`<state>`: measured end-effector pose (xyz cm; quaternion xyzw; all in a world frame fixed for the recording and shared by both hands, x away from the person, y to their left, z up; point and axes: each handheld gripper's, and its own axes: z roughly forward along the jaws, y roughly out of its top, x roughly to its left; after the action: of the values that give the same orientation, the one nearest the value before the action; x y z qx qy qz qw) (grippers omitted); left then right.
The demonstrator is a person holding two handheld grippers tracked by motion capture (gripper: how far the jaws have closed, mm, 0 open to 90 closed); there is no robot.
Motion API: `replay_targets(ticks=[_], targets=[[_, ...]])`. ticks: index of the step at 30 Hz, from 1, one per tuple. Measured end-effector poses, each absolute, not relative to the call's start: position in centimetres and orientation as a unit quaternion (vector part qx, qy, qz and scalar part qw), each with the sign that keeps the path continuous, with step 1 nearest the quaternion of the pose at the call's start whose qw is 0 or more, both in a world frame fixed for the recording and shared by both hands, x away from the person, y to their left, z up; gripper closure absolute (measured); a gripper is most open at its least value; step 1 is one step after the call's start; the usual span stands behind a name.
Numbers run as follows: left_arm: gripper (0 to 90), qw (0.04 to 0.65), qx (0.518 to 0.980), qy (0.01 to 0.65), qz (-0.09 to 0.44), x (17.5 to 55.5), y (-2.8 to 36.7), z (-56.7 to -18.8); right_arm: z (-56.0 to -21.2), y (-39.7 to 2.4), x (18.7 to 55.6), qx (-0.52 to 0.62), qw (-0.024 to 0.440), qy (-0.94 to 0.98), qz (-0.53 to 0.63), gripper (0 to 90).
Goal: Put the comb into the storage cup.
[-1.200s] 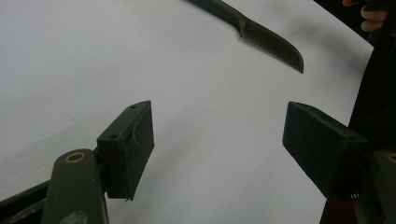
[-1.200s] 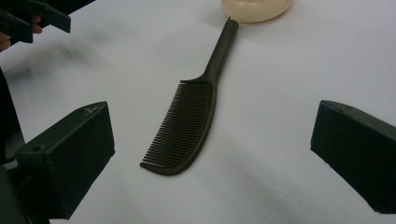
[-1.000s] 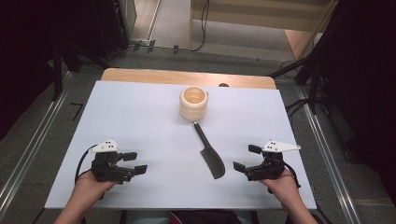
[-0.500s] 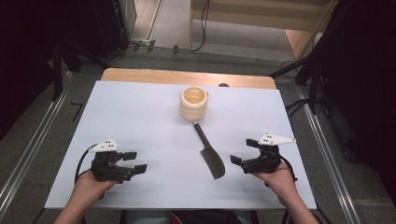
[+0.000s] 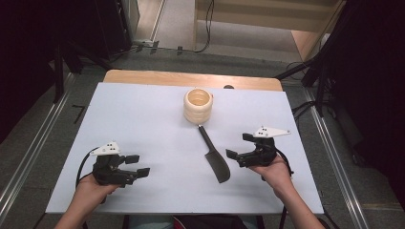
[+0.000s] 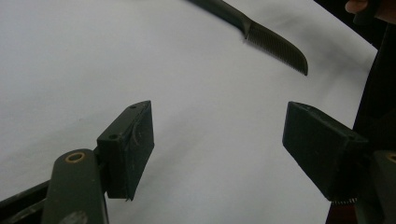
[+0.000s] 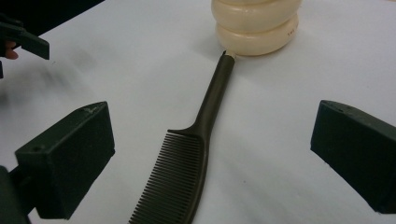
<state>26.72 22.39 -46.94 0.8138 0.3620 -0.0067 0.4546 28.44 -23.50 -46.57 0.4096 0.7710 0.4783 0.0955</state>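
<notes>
A: Right hand-held gripper (image 5: pixel 239 147) status?
B: Jaws wide apart, holding nothing. The dark flat plastic comb (image 7: pixel 187 163) lies on the white counter (image 5: pixel 143 114) just beside it, between the jaws in the right gripper view.
A: Handle?
B: Tip touches the cream ribbed cup (image 5: pixel 198 106).
A: Left hand-held gripper (image 5: pixel 135 165)?
B: Wide open, empty, well apart from comb.
</notes>
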Motion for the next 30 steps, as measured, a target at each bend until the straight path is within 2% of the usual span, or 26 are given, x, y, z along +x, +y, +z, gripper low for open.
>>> replay_targets(ticks=[28,29,30], targets=[[25.7,0.453,0.815,0.362,-0.007,26.8,22.4,-47.0,-45.5,-20.3,32.3,0.392,0.085,0.777,0.485,0.0],[25.7,0.453,0.815,0.362,-0.008,26.8,22.4,-47.0,-45.5,-20.1,32.5,0.390,0.088,0.776,0.489,8.5],[25.7,0.454,0.814,0.362,-0.007,26.8,22.4,-47.0,-45.5,-20.0,32.6,0.392,0.093,0.774,0.488,12.0]])
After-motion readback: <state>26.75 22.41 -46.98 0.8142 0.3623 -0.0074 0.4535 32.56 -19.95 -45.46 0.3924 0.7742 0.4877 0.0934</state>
